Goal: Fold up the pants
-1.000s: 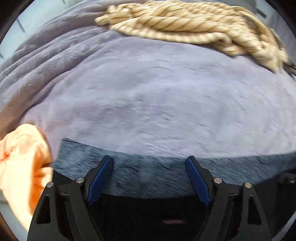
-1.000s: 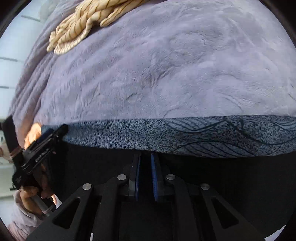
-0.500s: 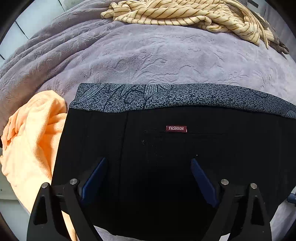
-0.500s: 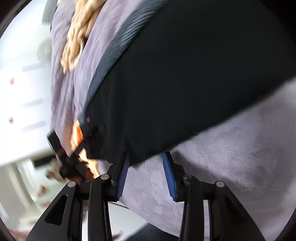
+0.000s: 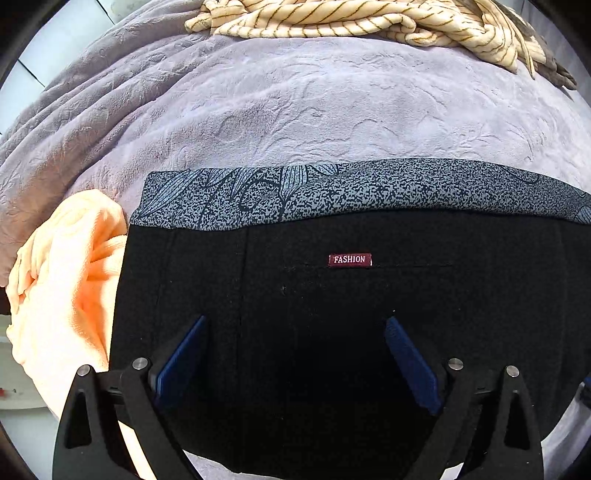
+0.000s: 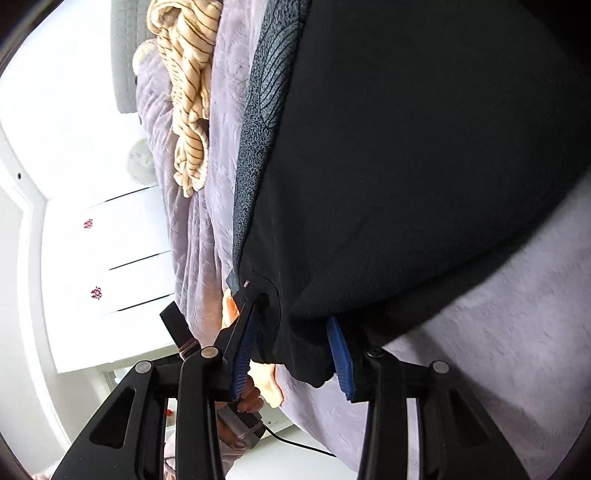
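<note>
Evidently soft and limp, the black pants (image 5: pixel 332 314) want corner holds; left gripper (image 5: pixel 295 354) jaws opening above them, right gripper (image 6: pixel 291 354) jaws apart astride a hem.

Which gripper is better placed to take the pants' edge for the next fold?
Probably right: the right gripper already straddles the hem of the black pants. The left gripper, opening, hangs over flat fabric mid-panel.

A lilac plush blanket (image 5: pixel 295 110) with an embossed pattern is spread wide across the surface, and a cream garment with thin brown stripes (image 5: pixel 369 18) is bunched up at its far edge. An orange cloth (image 5: pixel 66 280) is crumpled at the left side, while white drawers (image 6: pixel 110 251) with small red motifs are seen beyond the blanket.
</note>
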